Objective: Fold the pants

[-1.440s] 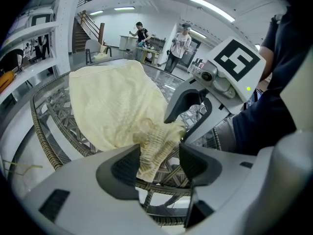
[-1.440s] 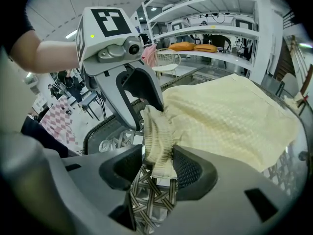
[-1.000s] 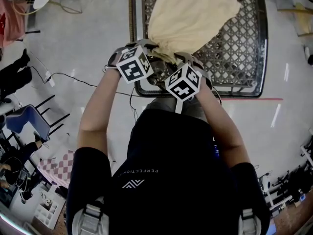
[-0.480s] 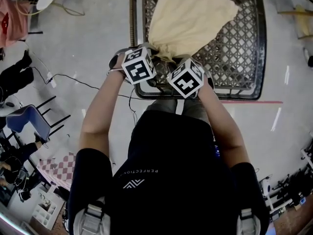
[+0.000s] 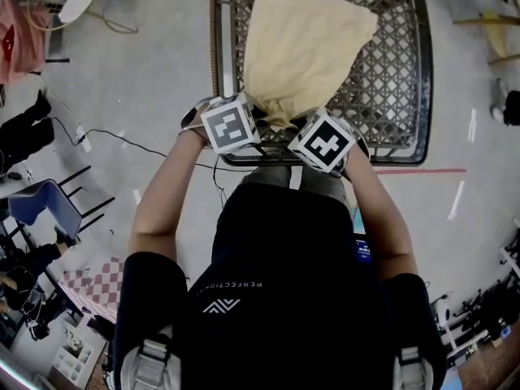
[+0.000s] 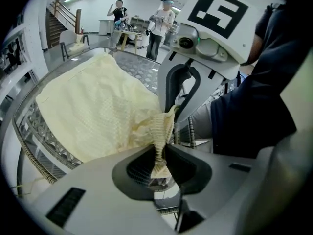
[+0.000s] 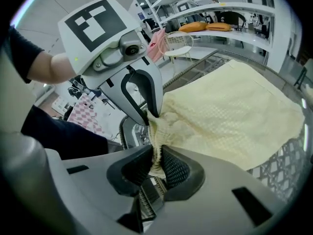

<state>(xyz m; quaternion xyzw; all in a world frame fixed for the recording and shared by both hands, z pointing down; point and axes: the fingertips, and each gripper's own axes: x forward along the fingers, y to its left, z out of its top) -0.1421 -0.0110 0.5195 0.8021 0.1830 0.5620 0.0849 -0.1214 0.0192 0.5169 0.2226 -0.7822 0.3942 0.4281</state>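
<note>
Pale yellow pants (image 5: 307, 43) lie spread on a metal mesh table (image 5: 394, 80). Their near edge is bunched up between my two grippers, which sit side by side at the table's near rim. My left gripper (image 6: 159, 153) has just been closing and now pinches the ribbed waistband (image 6: 161, 129), with the fabric rising from between its pads. My right gripper (image 7: 155, 161) has also just been closing and clamps a gathered fold of the same edge (image 7: 168, 121). Each gripper shows in the other's view, close beside it. From the head view the marker cubes (image 5: 230, 122) hide the jaws.
The mesh table's dark rim (image 5: 325, 158) runs just in front of the person's body. On the floor lie a black cable (image 5: 122, 136) and a red line (image 5: 422, 171), and a blue chair (image 5: 45, 205) stands at the left. Two people (image 6: 161, 21) stand far behind the table.
Both marker cubes have moved up off the table edge and a little apart, the right one further right. The pants' near edge has gathered and lifted with them.
</note>
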